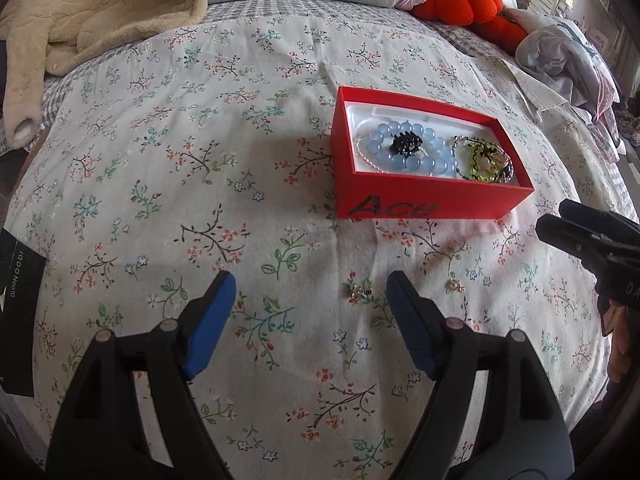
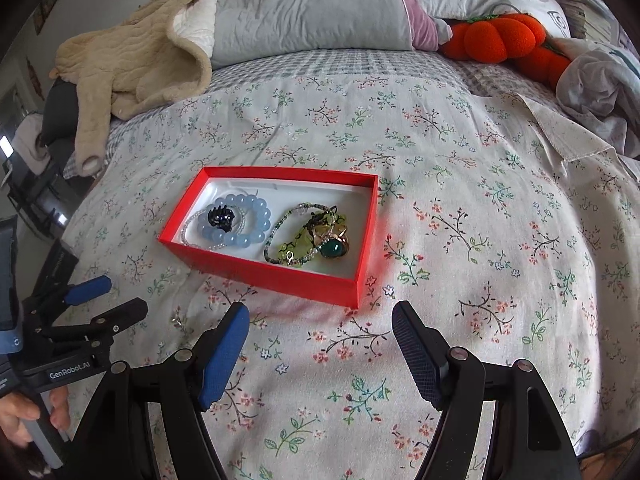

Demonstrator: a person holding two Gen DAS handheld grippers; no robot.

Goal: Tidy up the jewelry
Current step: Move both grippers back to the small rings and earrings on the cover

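A red box [image 1: 432, 204] [image 2: 280, 276] lies on the floral bedspread. It holds a blue bead bracelet [image 1: 404, 148] [image 2: 256, 220], a black hair clip [image 1: 406, 145] [image 2: 220, 218], a clear bead strand, a green bead necklace [image 2: 288, 248] and a green-stone ring [image 2: 334, 249]. Two small gold earrings [image 1: 360, 289] [image 1: 456, 286] lie loose on the spread in front of the box. My left gripper [image 1: 310, 284] is open, just left of the nearer earring. My right gripper [image 2: 320, 316] is open and empty, near the box's front corner.
A beige fleece jacket [image 2: 132, 60], grey pillows [image 2: 312, 4] and an orange plush [image 2: 496, 36] lie at the head of the bed. Crumpled cloth [image 2: 592, 92] sits at the right. A black box [image 1: 18, 312] lies at the left edge.
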